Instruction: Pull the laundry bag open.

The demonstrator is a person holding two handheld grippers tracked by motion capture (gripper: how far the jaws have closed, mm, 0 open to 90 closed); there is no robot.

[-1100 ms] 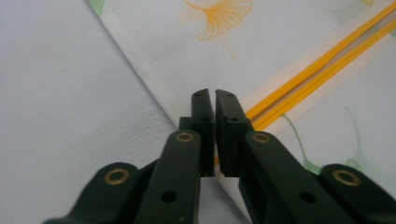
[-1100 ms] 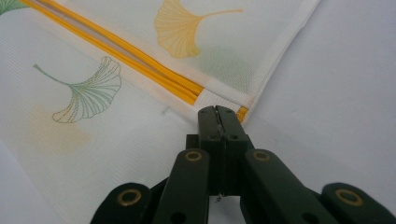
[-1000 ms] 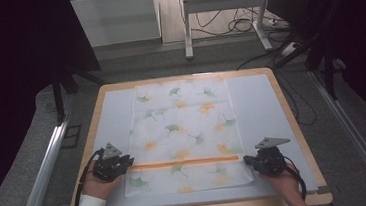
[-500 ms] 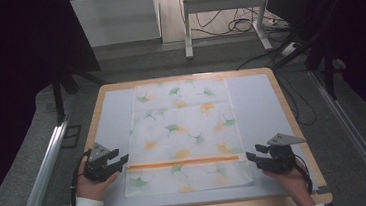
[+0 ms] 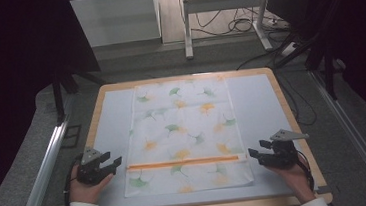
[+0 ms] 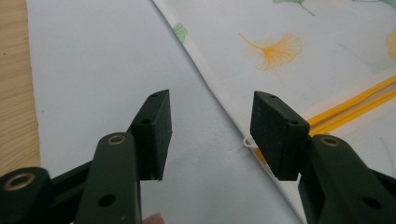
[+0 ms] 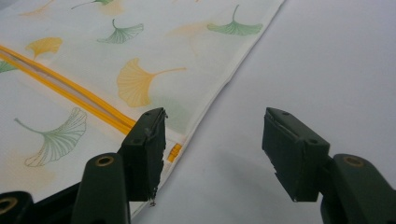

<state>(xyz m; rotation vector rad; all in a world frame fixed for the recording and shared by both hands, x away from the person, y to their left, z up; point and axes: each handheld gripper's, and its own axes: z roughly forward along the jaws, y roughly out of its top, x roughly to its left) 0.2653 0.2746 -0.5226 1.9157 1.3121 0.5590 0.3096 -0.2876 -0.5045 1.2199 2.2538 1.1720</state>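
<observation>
Pouch [image 5: 183, 133] between fingers [image 6: 152, 133] (untouched)

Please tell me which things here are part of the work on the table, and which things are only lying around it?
Part of the work:
- leaf-print cloth bag with orange zipper
- left gripper, open, beside its left edge
- right gripper, open, at its right edge
- white mat under the bag

Only lying around:
- cables on the floor
- metal stand beyond the table

A lab: bare floor cables [image 5: 237, 25], metal stand legs [image 5: 186, 22].
</observation>
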